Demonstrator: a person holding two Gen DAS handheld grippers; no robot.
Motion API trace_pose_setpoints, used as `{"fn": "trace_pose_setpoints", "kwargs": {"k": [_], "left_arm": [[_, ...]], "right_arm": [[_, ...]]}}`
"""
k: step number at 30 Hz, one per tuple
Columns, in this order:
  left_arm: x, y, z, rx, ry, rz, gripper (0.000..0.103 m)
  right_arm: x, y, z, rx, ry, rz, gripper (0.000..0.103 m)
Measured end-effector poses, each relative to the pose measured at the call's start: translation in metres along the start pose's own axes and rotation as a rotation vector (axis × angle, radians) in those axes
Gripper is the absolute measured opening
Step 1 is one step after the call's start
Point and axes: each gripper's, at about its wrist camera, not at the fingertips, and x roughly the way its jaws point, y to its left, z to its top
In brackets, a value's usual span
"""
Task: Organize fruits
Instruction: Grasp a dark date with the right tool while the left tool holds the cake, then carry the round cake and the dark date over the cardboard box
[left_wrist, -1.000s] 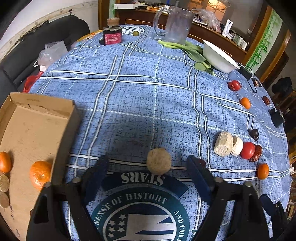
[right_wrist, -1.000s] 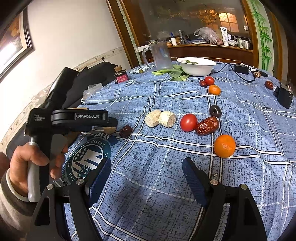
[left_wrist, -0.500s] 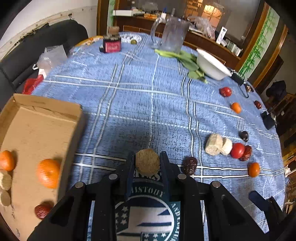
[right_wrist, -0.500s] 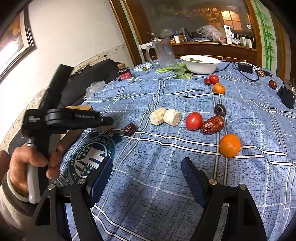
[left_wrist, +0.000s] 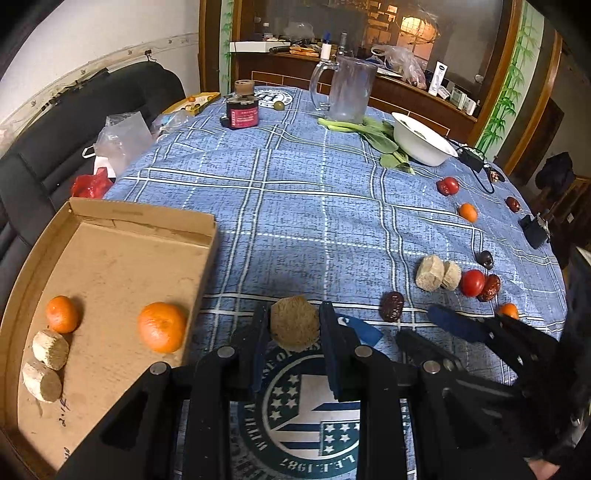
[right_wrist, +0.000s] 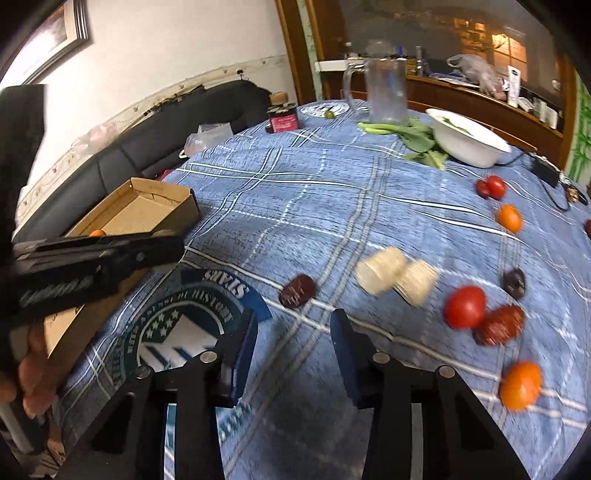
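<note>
My left gripper (left_wrist: 293, 314) is shut on a round beige fruit piece (left_wrist: 294, 325), held just above the blue tablecloth beside the cardboard box (left_wrist: 122, 266). In the box lie two oranges (left_wrist: 162, 326) and two more beige pieces (left_wrist: 50, 349). My right gripper (right_wrist: 293, 321) hovers over the cloth with its jaws closing and nothing between them. A dark red date (right_wrist: 297, 291) lies just past its tips. Further right lie two beige pieces (right_wrist: 395, 275), a tomato (right_wrist: 464, 306), another date (right_wrist: 500, 325) and an orange (right_wrist: 521, 384). One of the right gripper's fingers (left_wrist: 454, 325) shows in the left wrist view.
At the far side stand a glass mug (left_wrist: 351, 92), a white bowl (left_wrist: 421, 142), leafy greens (left_wrist: 380, 136) and a red jar (left_wrist: 243, 110). More small fruit (left_wrist: 468, 212) and a black charger (left_wrist: 533, 230) line the right edge. A black sofa (left_wrist: 55, 147) with plastic bags sits left.
The left gripper closed on the beige piece and lifted it off the cloth. The right gripper swung left toward the dark date and its jaws narrowed.
</note>
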Motion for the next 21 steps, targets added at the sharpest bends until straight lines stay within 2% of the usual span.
{"fn": "trace_pose_setpoints", "kwargs": {"k": [5,6,7,9,12,21], "left_arm": [[0.0,0.007,-0.001,-0.004,0.002,0.002,0.026],[0.0,0.008,-0.001,-0.005,0.003,0.003,0.026],[0.001,0.008,-0.001,-0.007,0.005,0.003,0.026],[0.003,0.008,-0.002,-0.006,0.01,0.003,0.026],[0.002,0.008,-0.003,-0.001,0.008,0.005,0.026],[-0.008,-0.006,-0.017,0.056,-0.022,0.034,0.026]], "right_arm": [[0.027,-0.004,0.009,0.006,0.052,-0.01,0.045],[0.028,-0.003,0.01,0.002,0.04,-0.013,0.043],[0.029,-0.003,0.011,-0.009,0.04,-0.026,0.031],[0.029,-0.001,0.011,-0.026,0.042,-0.051,0.029],[0.023,-0.001,0.008,-0.021,0.04,-0.048,0.029],[-0.029,0.002,-0.017,0.069,-0.064,-0.027,0.029]]}}
